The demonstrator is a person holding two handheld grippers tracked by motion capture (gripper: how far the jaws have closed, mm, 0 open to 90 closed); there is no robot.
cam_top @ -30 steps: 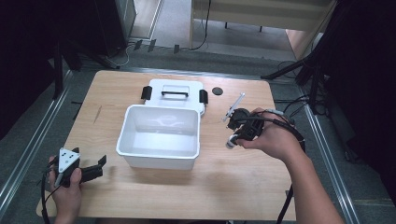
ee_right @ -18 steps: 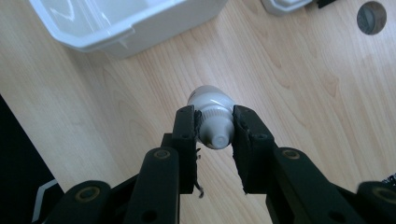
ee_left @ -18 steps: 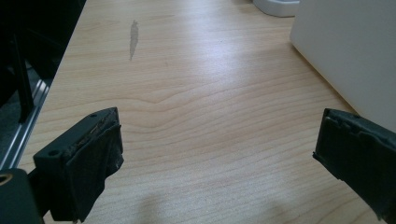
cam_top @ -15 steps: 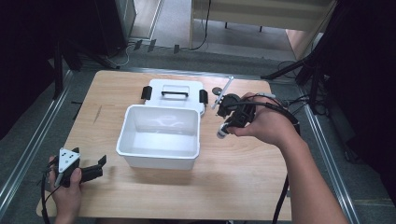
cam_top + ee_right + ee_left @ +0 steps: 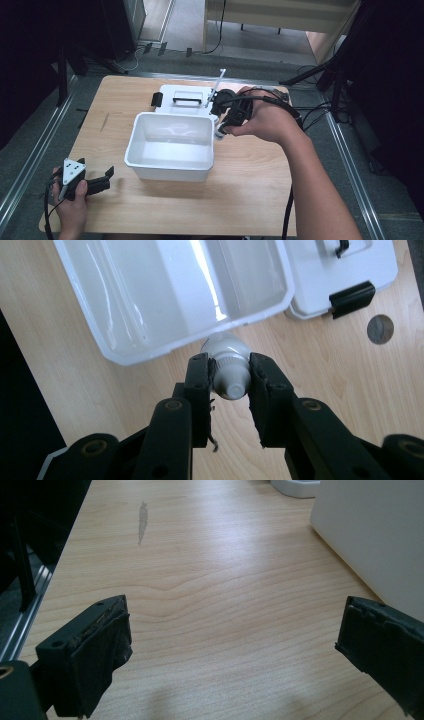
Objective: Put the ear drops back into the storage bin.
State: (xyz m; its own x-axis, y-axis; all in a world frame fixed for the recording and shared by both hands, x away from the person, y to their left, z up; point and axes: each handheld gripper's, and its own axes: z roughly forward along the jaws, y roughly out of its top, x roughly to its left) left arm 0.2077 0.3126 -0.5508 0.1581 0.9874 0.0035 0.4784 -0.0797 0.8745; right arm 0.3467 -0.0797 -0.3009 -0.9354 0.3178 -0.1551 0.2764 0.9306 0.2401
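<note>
Right gripper [image 5: 229, 377] centre frame, jaws clamped on white tube [image 5: 229, 371] beside white bin [image 5: 170, 145] rim. Left gripper [image 5: 102, 179] lower left on table [image 5: 250, 190], jaws wide apart.

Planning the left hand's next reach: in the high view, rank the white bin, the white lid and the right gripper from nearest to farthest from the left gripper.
From the left gripper, at the table's near left corner:
1. White bin, just to its right, mid-table.
2. White lid, behind the bin, toward the far edge.
3. Right gripper, by the bin's far right corner, clamping a small tube.
</note>
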